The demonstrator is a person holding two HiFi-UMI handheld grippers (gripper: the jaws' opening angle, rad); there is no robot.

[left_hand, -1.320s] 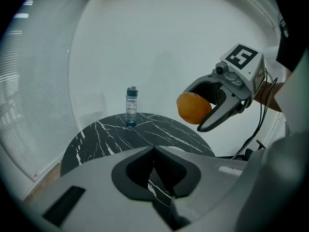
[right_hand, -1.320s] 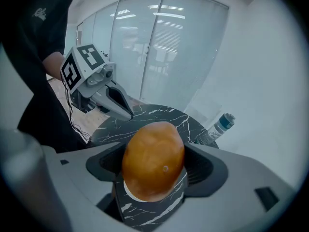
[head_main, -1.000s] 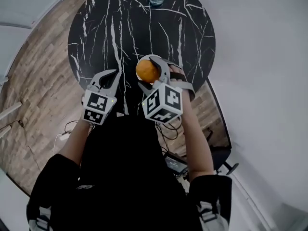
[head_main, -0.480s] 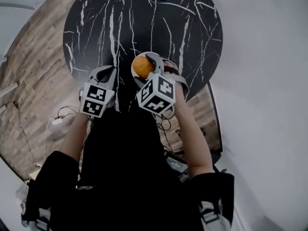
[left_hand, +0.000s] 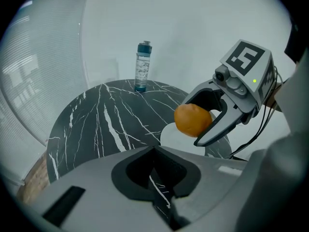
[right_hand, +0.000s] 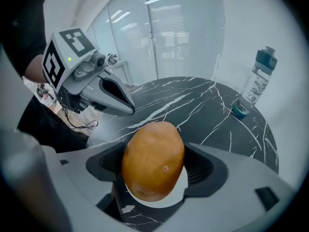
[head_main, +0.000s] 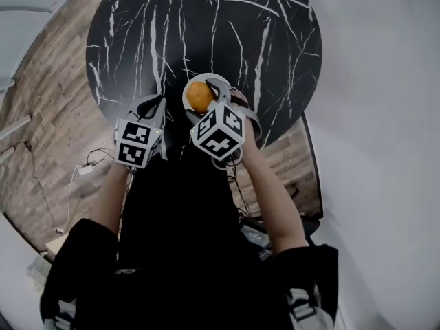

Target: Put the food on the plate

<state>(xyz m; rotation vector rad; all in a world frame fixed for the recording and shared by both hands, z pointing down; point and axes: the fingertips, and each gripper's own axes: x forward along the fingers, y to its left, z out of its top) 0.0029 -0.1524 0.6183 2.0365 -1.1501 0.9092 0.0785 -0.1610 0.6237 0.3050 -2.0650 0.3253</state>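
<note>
While the round black desk (head_main: 137,47) is filling most of the head view, the person is standing at its near edge with both forearms reaching forward, close together. The right tongs (right_hand: 154,174) are hanging over the white plate (left_hand: 169,133), which is lying near that edge. Their jaws are pressing on either side of the food (head_main: 199,96), an orange-brown, potato-like lump, so it is hovering above the plate without touching it. The left tongs (left_hand: 160,197) are waiting just beside, to the left, jaws together with nothing between them. A bottle (left_hand: 142,66) is standing well apart at the far rim.

The release is looking like the risky part. The food is rounded and smooth, so opening the jaws this high above the plate is likely to send it bouncing or rolling off the plate, and possibly over the nearby desk edge. Lowering it first is looking safer. The right wrist is pointing the jaws forward and slightly down, marker cube facing up toward the head camera.
</note>
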